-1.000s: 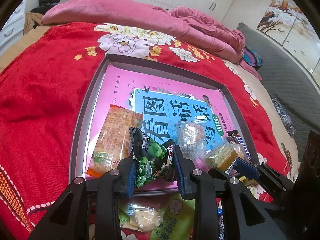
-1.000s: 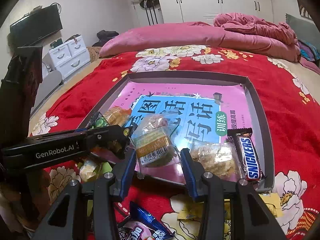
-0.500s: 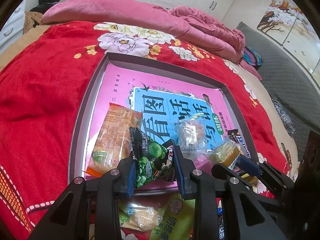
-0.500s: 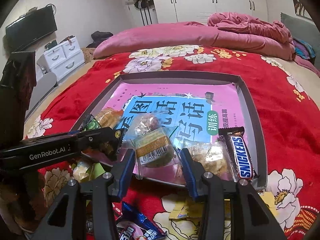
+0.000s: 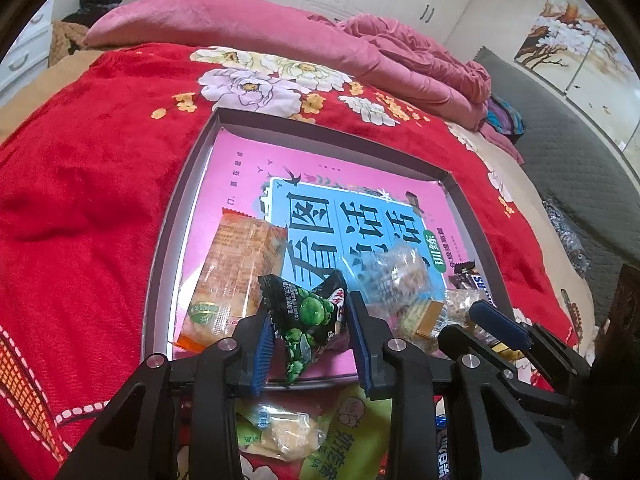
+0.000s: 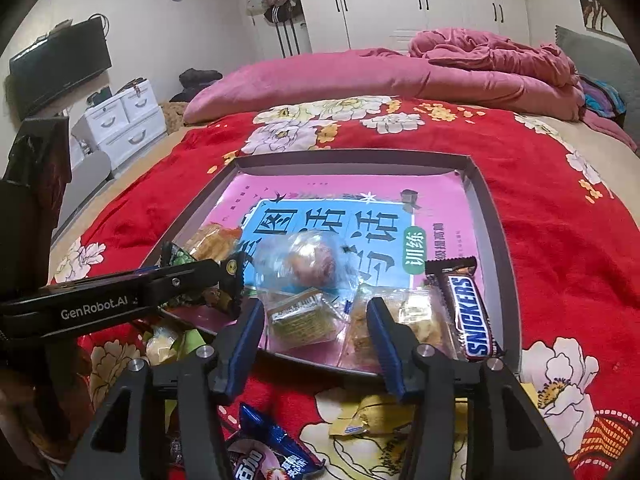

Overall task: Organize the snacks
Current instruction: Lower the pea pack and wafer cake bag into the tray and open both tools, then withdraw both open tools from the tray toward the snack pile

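Observation:
A shallow grey tray [image 5: 168, 240] lined with a pink and blue book cover lies on the red floral bedspread. My left gripper [image 5: 312, 344] hangs over its near edge with a black and green pea packet [image 5: 308, 316] between the blue pads. Both pads still touch the packet as the jaws start opening. My right gripper [image 6: 316, 332] has opening jaws. A small wrapped yellow cake [image 6: 304, 318] lies in the tray between the pads, clear of both. An orange cracker packet [image 5: 236, 268], a clear-wrapped pastry [image 6: 312, 264], a clear biscuit bag [image 6: 404, 320] and a Snickers bar [image 6: 468, 312] also lie in the tray.
Loose snacks lie on the bedspread in front of the tray: a green bag [image 5: 344, 440], a clear-wrapped biscuit [image 5: 280, 432], a blue and pink packet [image 6: 264, 456] and a yellow sweet [image 6: 368, 420]. A pink quilt [image 6: 360, 76] is heaped behind. White drawers [image 6: 124, 120] stand at the left.
The right jaws have spread off the small yellow cake, which now rests in the tray. The left jaws stand slightly wider around the pea packet. Neither hand has shifted much.

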Demonstrator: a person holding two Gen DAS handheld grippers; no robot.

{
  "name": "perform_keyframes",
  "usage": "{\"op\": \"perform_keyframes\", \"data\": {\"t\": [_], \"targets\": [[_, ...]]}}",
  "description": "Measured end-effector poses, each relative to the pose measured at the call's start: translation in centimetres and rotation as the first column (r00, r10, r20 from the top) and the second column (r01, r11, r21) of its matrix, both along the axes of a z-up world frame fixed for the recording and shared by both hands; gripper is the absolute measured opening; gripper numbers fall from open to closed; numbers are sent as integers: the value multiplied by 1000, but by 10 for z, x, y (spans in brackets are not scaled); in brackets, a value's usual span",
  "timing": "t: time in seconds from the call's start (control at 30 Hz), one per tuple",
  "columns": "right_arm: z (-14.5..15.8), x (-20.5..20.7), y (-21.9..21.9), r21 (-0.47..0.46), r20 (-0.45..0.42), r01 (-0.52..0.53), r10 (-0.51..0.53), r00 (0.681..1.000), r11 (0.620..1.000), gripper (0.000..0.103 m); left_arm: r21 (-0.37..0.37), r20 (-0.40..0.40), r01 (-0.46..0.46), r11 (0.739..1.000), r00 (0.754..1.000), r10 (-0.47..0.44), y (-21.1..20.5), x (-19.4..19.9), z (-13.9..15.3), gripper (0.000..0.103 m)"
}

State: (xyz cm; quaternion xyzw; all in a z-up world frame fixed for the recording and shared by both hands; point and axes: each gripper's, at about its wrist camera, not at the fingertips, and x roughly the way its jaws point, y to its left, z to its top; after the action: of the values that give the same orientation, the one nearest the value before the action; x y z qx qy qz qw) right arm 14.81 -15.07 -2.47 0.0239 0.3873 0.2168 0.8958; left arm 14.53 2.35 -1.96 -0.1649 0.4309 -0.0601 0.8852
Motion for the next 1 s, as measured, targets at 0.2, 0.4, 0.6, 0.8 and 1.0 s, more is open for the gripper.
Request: {"op": "perform_keyframes", "data": {"t": [0.2,0.4,0.6,0.8,1.0], "targets": [[2,-1,-4,5,9,12,-12,1000,1000,59,-7,6,-7,1000,1000,7,3,-2,2,43],[4,-1,-8,10,17,26,-26,1000,1000,61,-1,18,-1,1000,1000,1,1,-4,5,52],[8,-3,-13,15,34,46,-46,998,999,66,16,34,2,1000,999,-2,1,-7,9,60],[13,-5,-20,23,53,65,-66,996,998,70,8,57,4,1000,998,-5,3,-11,14,68],[18,-6,-32,45,68,97,-100,993,994,73,4,72,2,1000,997,-2,4,-15,18,72]]}}
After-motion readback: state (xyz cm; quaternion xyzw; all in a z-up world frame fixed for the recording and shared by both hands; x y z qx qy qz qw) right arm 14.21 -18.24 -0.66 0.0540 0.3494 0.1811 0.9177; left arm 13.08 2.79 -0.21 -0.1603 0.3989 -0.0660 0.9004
